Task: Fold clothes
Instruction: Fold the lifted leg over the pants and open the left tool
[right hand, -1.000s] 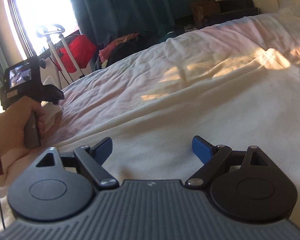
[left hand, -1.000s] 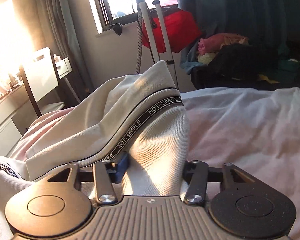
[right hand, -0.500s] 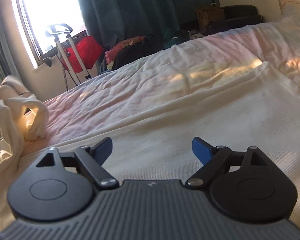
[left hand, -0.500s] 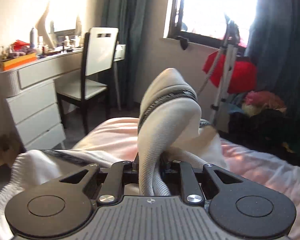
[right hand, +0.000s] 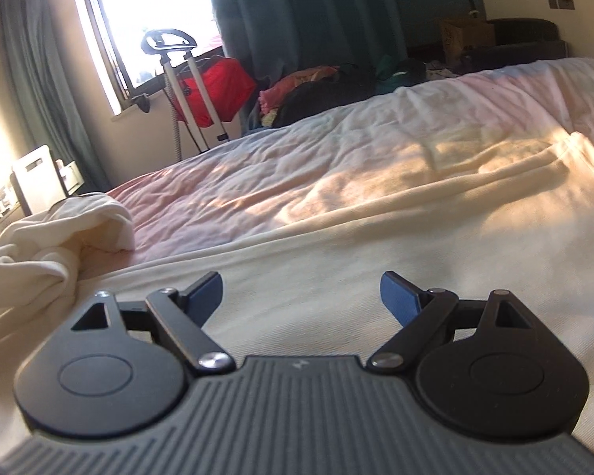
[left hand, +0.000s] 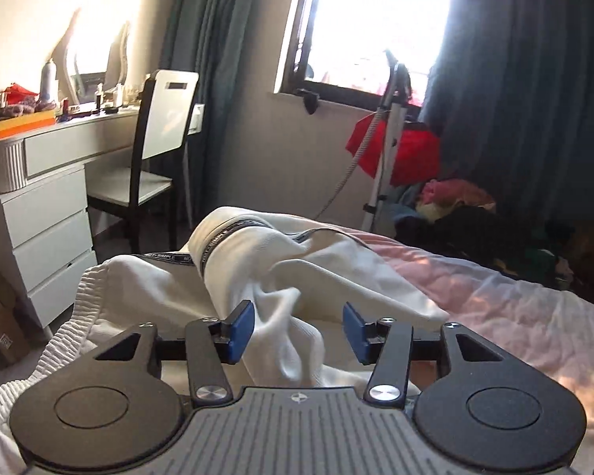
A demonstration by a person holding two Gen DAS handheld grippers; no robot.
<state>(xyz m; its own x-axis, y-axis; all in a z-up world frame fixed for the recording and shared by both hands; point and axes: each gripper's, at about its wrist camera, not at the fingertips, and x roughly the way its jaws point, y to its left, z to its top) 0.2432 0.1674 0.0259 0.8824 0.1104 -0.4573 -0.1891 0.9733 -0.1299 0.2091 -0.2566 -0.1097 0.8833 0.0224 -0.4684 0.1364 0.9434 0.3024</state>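
Two grippers stand open: the left gripper (left hand: pixel 297 330), its jaws opening around a loose fold, is nearer the bunched cream trousers (left hand: pixel 281 277) on the bed (right hand: pixel 297 182), left of the empty right gripper (right hand: pixel 301 297).

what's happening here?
A person with handheld tongs in each hand is folding cream clothing on a bed. The left tongs are opening, letting go of a bunched cream garment with a black printed band; cloth still lies between the jaws. The right tongs hang open over flat cream fabric, gripping nothing.
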